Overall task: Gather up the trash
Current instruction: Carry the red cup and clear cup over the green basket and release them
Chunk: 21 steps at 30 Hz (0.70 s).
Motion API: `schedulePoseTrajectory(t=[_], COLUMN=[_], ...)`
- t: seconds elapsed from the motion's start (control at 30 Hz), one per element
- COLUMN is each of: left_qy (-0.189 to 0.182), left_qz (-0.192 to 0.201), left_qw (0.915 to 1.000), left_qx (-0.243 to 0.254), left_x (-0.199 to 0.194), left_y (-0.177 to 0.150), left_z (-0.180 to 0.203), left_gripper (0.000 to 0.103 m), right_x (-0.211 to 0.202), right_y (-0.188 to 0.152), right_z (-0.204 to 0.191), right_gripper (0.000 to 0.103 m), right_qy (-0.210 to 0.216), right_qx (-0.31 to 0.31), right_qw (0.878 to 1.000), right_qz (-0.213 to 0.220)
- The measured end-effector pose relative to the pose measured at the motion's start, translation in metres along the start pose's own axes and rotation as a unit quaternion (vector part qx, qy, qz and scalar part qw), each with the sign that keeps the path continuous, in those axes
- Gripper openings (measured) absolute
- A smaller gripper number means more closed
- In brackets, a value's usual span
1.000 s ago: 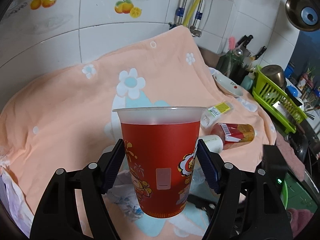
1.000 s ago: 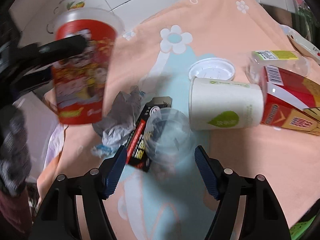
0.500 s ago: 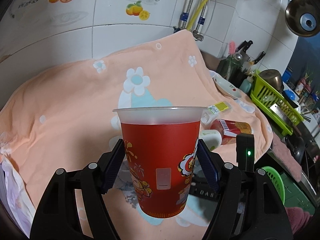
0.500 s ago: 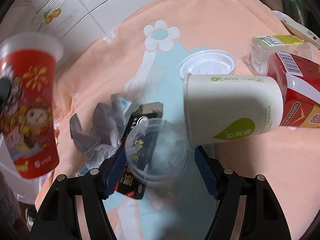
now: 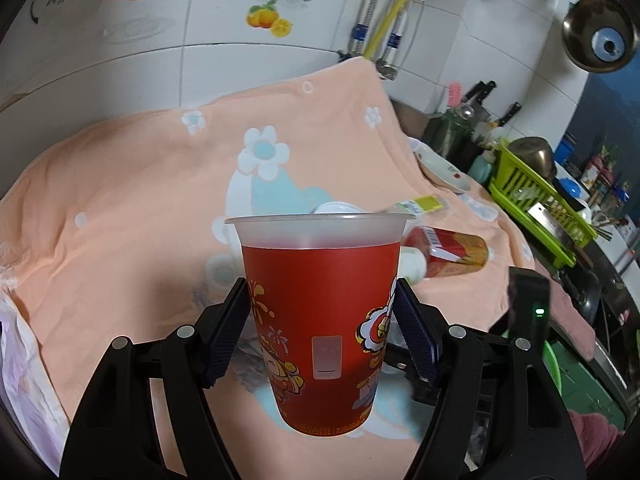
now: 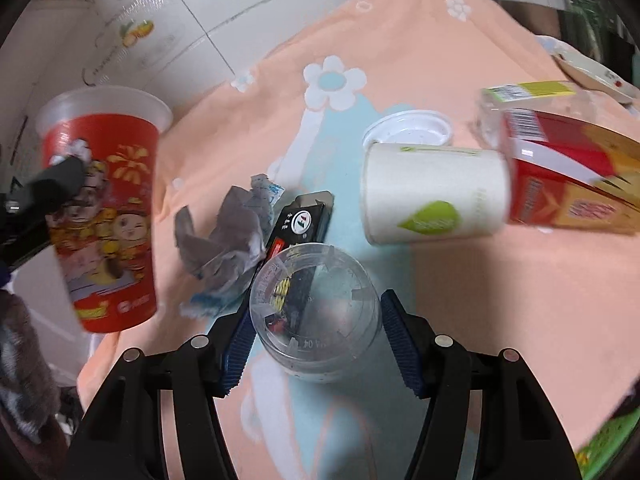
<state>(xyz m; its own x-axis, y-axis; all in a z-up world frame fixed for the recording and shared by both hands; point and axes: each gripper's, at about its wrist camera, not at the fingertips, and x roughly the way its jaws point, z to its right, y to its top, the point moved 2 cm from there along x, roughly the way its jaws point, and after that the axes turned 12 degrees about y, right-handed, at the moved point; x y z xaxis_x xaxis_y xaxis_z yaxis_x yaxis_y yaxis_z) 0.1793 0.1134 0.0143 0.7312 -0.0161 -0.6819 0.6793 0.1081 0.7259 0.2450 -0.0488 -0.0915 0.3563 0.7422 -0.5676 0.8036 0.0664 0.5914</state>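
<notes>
**Two cups at the grippers above the peach cloth**

One tall red printed plastic cup with a frosted rim (image 5: pixel 320 320) is being held upright by the left gripper (image 5: pixel 320 336), whose blue ribbed pads are pressing on the cup's two sides; the cup is being kept clear above the peach flowered cloth (image 5: pixel 132 208).

The jaws of the right gripper (image 6: pixel 316 338) are being closed around a clear round plastic cup (image 6: pixel 316 312) lying on the cloth; the cup is being framed between the pads, and a narrow gap is still being left on the right side.

A black flat carton (image 6: pixel 298 228) is being partly covered by the clear cup, with crumpled grey paper (image 6: pixel 228 236) just beside it. Further off, a white paper cup with a green leaf mark (image 6: pixel 432 196) is lying on its side, touching a white round lid (image 6: pixel 408 130) and a red and gold carton (image 6: pixel 572 184).
</notes>
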Motion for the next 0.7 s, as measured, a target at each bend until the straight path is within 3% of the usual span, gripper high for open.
schedulePoseTrajectory(t=[0.33,0.7], left_qy=[-0.048,-0.123], left_qz=[0.009,-0.002], left_qw=[0.9979,0.9874], left_qx=[0.042,0.099], left_x=[-0.022,-0.033], left_y=[-0.024,-0.056], left_z=[0.065,0.155], left_gripper=[0.071,0.071], right_x=[-0.092,-0.211], right_y=[-0.049,-0.116], right_z=[0.01,0.069], right_gripper=[0.06,0.06], right_qy=[-0.038,-0.139], right_qx=[-0.016,0.015], right_qw=[0.999,0.989], right_qz=[0.02,0.043])
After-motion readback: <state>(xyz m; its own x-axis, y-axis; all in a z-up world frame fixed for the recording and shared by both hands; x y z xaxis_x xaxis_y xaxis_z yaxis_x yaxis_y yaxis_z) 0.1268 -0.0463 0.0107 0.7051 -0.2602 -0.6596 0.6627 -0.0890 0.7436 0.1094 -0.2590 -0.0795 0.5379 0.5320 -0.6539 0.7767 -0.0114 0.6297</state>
